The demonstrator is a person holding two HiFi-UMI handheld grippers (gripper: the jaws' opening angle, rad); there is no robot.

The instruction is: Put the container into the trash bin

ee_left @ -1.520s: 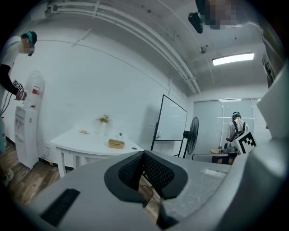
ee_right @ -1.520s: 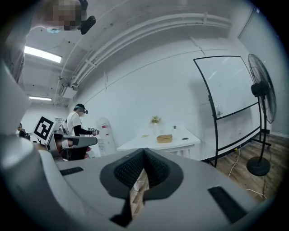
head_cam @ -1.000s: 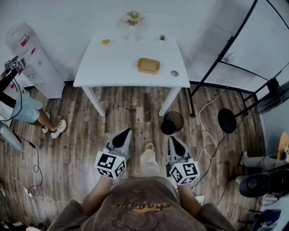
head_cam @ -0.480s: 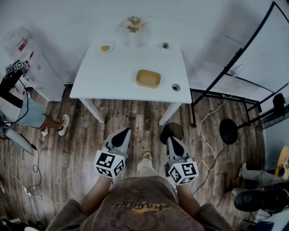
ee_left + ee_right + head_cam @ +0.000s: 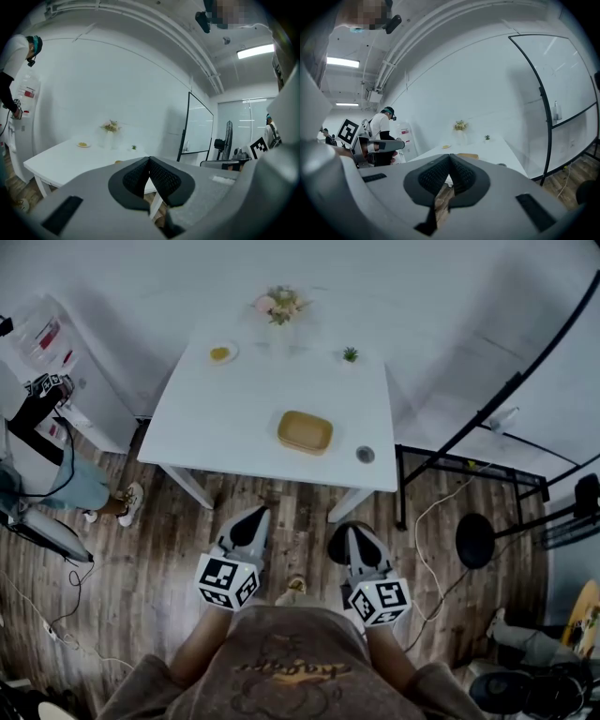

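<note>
Well ahead of left gripper [image 5: 251, 519] and right gripper [image 5: 351, 535], both closed on nothing: container [image 5: 305, 431] by the desk's [image 5: 225, 418] near edge, lengthwise along it, marginally nearer the right.

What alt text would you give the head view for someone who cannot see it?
Seen from above, a person holds a left claw and a right claw, both shut and empty, over a wooden floor, facing a white table with a tan container on it.

Grey printed t-shirt [image 5: 291, 671], grey left claw [image 5: 255, 515] and right claw [image 5: 351, 532], black-white marker cubes [image 5: 228, 580]
</note>
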